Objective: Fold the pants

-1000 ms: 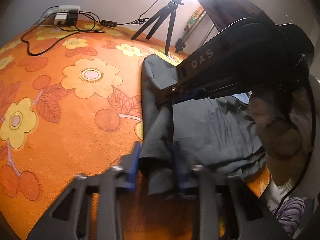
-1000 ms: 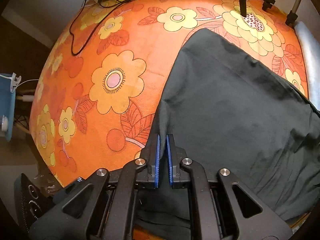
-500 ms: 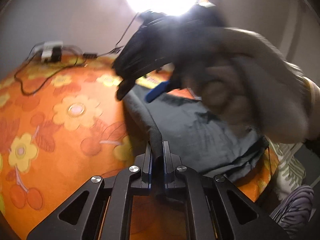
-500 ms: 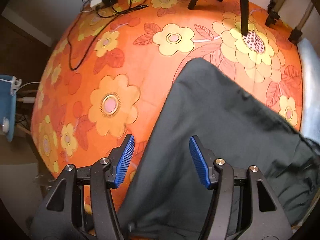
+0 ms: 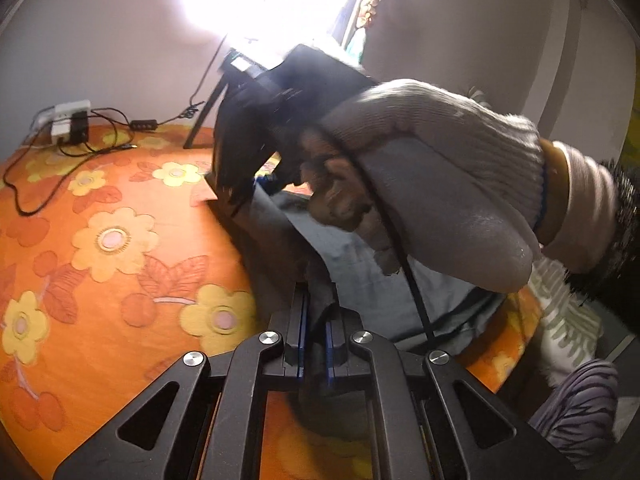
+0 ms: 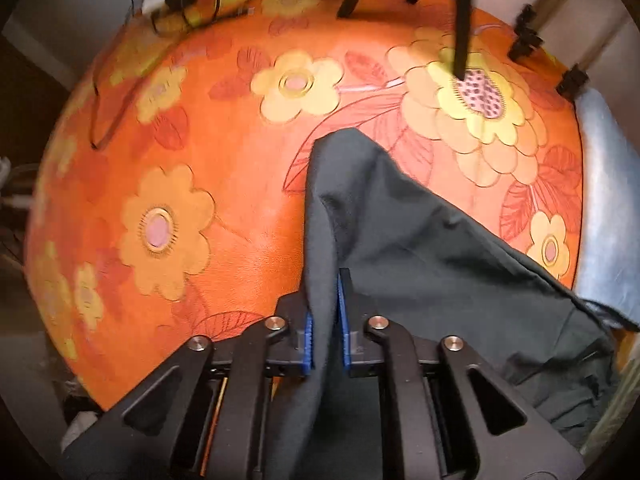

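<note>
Dark grey pants (image 5: 360, 276) lie on the orange flowered cover (image 5: 120, 300). My left gripper (image 5: 314, 312) is shut on a raised fold along their left edge. In the left wrist view a gloved hand (image 5: 440, 168) holds the right gripper (image 5: 262, 180) above the far end of the same edge. In the right wrist view the pants (image 6: 420, 248) rise in a ridge into my right gripper (image 6: 325, 308). Its jaws are closing, and the blue pads press the cloth between them. The near end of the pants is hidden under both gripper bodies.
A power strip (image 5: 70, 120) with looping black cables (image 5: 24, 196) lies at the far left of the cover. Tripod legs (image 6: 462, 20) stand on the cover beyond the pants. A pale blue surface (image 6: 608, 208) borders the right edge. A bright lamp (image 5: 260, 4) glares behind.
My right gripper let go of the pants edge, opened wide, moved along it and closed on the cloth again. My left gripper shut on its fold and lifted it.
</note>
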